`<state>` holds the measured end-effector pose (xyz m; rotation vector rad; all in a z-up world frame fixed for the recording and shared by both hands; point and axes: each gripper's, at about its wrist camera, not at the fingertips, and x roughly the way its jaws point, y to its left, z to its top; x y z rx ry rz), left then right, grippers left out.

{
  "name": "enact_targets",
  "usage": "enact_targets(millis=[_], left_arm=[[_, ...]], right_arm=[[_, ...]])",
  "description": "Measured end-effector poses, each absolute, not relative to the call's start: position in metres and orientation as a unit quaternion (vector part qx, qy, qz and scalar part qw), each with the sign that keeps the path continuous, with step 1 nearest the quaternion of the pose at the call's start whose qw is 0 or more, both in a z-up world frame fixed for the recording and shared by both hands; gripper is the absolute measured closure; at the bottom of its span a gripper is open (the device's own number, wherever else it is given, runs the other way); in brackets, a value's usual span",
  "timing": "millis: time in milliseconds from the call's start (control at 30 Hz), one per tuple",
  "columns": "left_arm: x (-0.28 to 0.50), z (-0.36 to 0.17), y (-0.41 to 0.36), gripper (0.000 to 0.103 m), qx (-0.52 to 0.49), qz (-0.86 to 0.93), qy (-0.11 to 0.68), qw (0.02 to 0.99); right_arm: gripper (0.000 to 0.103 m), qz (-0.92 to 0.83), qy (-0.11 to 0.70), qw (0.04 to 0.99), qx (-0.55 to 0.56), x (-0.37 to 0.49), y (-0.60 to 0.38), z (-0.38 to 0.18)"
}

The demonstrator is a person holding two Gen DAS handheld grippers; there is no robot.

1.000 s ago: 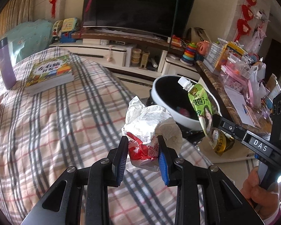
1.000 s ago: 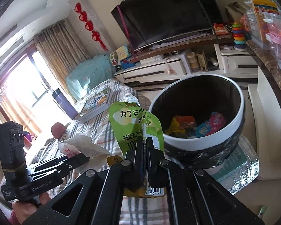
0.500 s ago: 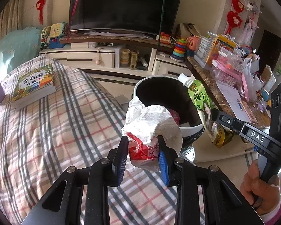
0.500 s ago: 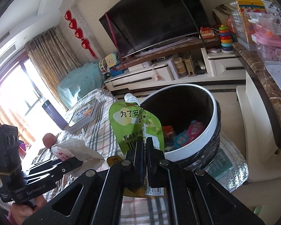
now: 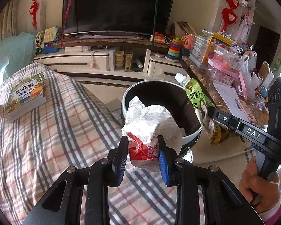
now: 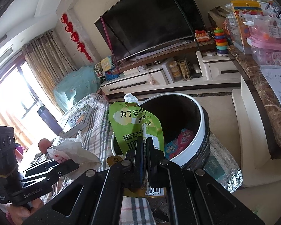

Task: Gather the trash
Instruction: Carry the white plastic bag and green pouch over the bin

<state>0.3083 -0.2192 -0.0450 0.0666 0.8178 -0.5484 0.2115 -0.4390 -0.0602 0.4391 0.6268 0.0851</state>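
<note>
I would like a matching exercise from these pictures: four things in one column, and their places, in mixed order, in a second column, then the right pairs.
Things
1. crumpled paper wrapper
2. green drink pouch
3. picture book
4. small snack packets

Places
A. lying on the checked blanket
B. inside the trash bin
C. clamped in the left tool
D. clamped in the right tool

Pairs: 1-C, 2-D, 3-A, 4-B

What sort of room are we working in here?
Most likely a family living room: a big television on a low media cabinet, children's toys like a stacking-ring toy, and a plaid-covered surface.
</note>
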Motion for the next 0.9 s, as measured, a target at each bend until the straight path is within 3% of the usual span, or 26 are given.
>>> enact_targets(millis=[900], left_arm=[[0.364,-0.051,-0.26,0.074,0.032,-0.272,0.386,0.881]], right_arm=[[0.1,0.026,0.313,0.929,0.198,0.253,-0.454,-0.058]])
